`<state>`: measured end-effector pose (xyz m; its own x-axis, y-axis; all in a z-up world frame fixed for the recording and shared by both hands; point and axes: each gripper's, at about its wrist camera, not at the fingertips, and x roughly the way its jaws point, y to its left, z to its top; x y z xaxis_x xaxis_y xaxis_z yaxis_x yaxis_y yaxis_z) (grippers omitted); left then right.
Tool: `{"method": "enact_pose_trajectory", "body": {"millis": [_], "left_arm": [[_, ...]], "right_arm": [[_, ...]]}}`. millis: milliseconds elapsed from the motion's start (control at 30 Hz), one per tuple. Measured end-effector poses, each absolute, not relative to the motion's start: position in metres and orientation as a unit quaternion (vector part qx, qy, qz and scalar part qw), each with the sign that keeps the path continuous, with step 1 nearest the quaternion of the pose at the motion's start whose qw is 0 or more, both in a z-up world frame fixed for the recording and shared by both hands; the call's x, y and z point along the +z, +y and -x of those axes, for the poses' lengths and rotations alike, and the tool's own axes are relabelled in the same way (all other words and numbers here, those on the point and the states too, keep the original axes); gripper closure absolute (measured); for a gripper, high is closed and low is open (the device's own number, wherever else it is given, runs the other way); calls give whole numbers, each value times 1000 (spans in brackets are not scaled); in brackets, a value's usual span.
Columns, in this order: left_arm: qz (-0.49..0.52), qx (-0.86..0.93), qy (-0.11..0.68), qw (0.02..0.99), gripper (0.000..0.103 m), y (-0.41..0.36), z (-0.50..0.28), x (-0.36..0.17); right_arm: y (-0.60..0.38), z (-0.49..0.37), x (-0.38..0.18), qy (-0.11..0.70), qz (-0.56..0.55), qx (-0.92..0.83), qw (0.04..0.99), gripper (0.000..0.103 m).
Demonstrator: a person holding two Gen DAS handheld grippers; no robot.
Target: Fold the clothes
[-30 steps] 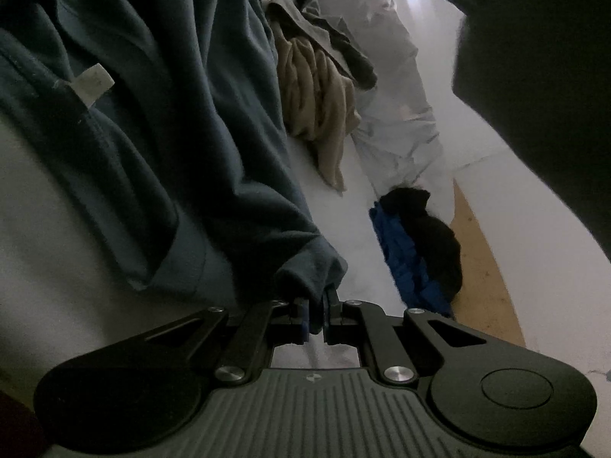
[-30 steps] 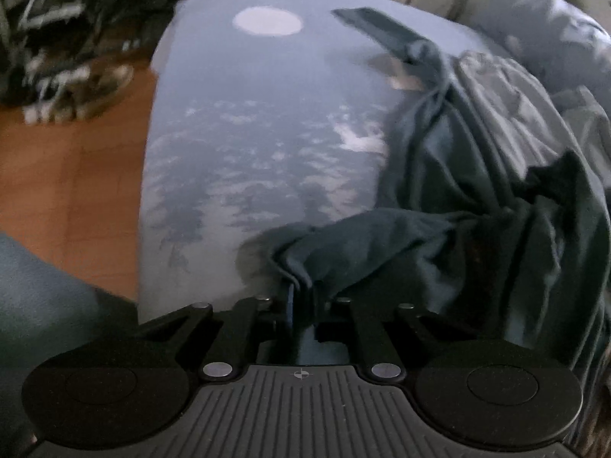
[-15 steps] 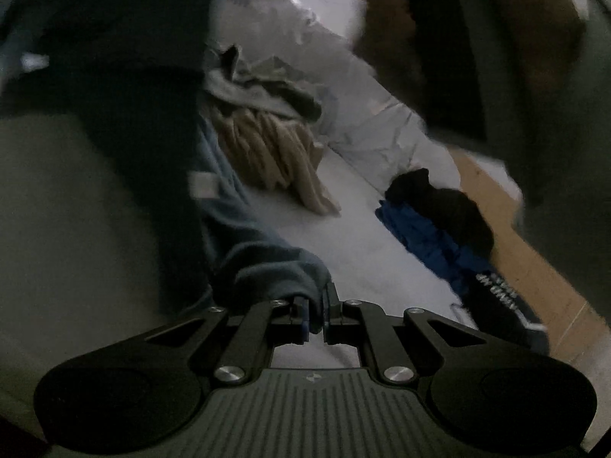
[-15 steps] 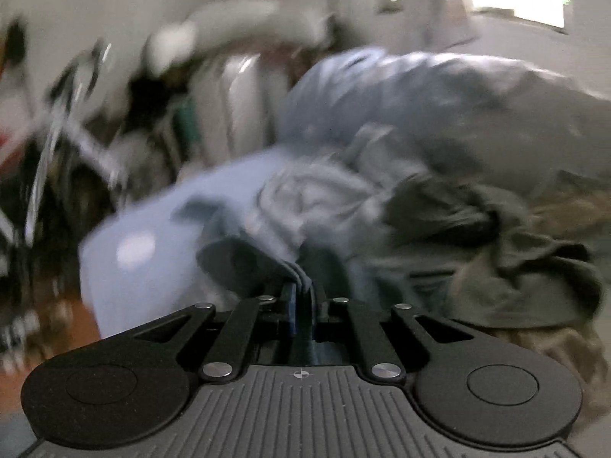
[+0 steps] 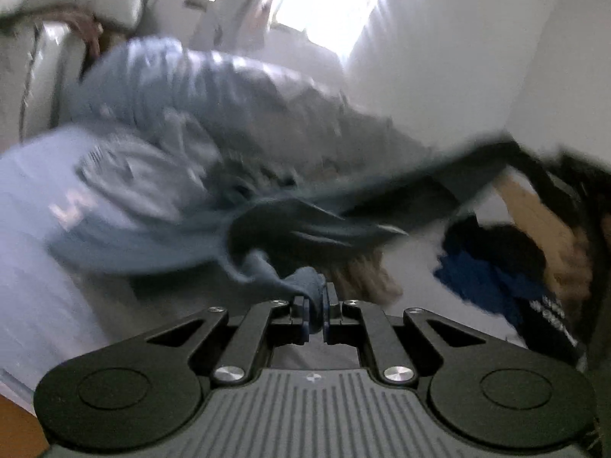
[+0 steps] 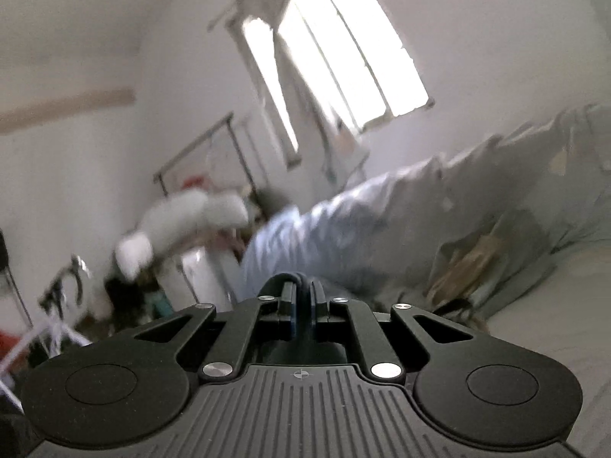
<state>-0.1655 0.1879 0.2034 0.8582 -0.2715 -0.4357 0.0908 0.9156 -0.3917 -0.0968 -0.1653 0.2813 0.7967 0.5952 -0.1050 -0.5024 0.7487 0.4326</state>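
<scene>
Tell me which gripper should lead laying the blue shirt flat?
Probably left: the left gripper sees the blue shirt trailing over the bed. The right gripper, pinching cloth too, faces the window.

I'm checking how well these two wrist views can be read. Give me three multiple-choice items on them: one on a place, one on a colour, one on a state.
1. Where is the window in the right wrist view?
A. upper middle
B. bottom left
C. behind the gripper body

2. What colour is the shirt in the left gripper?
A. red
B. grey-blue
C. yellow

3. How does the right gripper stand?
A. wide open, empty
B. shut on cloth
C. out of view

Key: A, bright panes show high on the wall; B, grey-blue cloth bunches at the pads; B, dark cloth is pinched between the fingers.
</scene>
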Motion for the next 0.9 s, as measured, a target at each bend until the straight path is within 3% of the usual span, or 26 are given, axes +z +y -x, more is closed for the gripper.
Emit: {"method": "enact_pose_trajectory", "body": {"millis": [533,700,900], "left_arm": [[186,-84,-57,977,93,182,204,453],[141,-94,-93,981,93,160,215,486],[119,-78,-43,989,93,141,191,465]], "right_arm": [[-259,203,407,-94,-181,300,932,95],[-276,226,445,-165,-159,286,930,95],[-285,223,456,-170,-130,269,939,95]]}}
